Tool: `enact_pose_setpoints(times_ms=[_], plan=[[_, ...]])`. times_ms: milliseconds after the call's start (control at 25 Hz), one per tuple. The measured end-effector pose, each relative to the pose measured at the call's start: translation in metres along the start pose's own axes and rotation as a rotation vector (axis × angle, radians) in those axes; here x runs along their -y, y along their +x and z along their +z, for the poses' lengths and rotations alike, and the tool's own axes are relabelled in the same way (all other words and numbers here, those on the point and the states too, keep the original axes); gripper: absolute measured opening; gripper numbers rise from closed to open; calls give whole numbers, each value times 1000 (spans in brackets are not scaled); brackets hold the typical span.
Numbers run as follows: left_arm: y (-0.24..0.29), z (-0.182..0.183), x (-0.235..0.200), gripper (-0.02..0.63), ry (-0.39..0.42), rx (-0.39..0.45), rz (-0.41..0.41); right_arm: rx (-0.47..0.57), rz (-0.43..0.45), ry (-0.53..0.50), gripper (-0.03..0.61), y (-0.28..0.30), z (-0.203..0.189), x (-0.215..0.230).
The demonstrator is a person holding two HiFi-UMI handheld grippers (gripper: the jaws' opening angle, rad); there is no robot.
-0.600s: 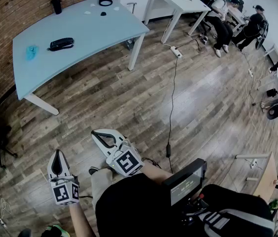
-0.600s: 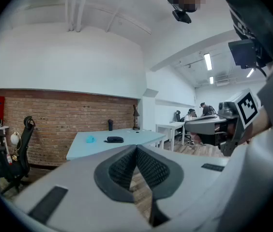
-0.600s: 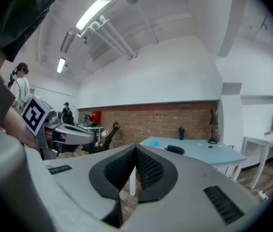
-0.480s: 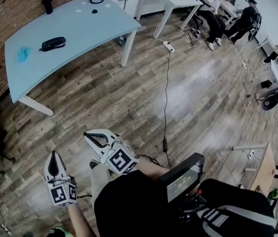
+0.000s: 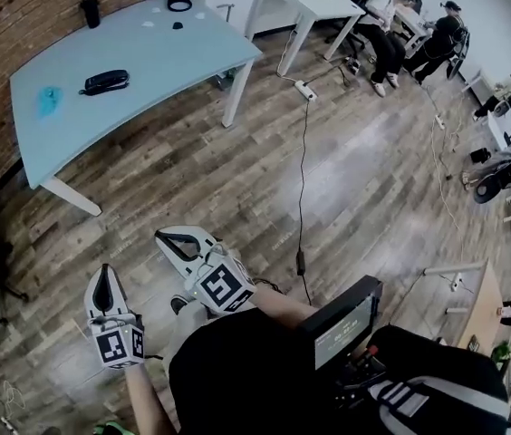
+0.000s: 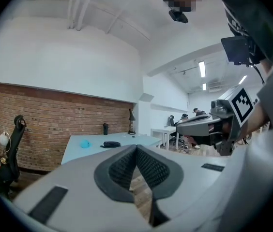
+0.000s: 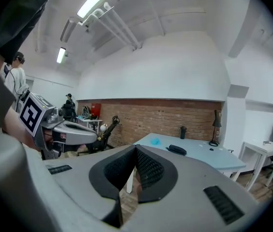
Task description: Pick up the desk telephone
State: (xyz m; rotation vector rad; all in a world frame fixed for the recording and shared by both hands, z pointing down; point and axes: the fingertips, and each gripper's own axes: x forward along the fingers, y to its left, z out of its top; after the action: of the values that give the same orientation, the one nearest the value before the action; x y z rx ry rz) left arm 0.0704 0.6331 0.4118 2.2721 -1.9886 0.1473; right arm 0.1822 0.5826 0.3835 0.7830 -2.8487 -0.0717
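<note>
Fingers (image 6: 122,169) of the white left gripper (image 5: 104,272) are pressed together on nothing, and so are those of the white right gripper (image 5: 161,236); both hang over the wood-plank floor (image 5: 265,152), well apart from the pale blue desk (image 5: 165,57). I'd say the approach comes first: walk over, spread one pair wide, then close across the narrow body. The low, black, elongated desk telephone (image 5: 105,82) lies flat on that desk, near a small turquoise object (image 5: 49,100).

No legible text in any view.
Only square black-and-white code patterns on the marker cubes (image 5: 118,346) of the left gripper (image 5: 103,272) and the right gripper (image 5: 159,237), no letters or digits. The small screen (image 5: 344,334) at the person's chest shows greenish lines, too small to read.
</note>
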Motion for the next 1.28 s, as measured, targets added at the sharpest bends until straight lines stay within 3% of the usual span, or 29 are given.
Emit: enact_pose_setpoints(times_ms=[320, 600, 840, 1000, 1160, 1280], plan=[[-1, 18, -34, 14, -5, 39, -33, 7, -15, -23, 8, 40, 27, -25], [20, 12, -48, 14, -23, 22, -41, 16, -3, 4, 8, 72, 20, -16], [85, 13, -53, 14, 7, -30, -19, 50, 22, 45, 8, 117, 12, 42], [138, 13, -34, 14, 31, -73, -41, 47, 27, 100, 8, 128, 1, 99], [187, 32, -15, 14, -35, -45, -73, 24, -3, 142, 8, 129, -14, 155], [219, 43, -2, 14, 9, -52, -74, -4, -44, 146, 8, 128, -28, 195]])
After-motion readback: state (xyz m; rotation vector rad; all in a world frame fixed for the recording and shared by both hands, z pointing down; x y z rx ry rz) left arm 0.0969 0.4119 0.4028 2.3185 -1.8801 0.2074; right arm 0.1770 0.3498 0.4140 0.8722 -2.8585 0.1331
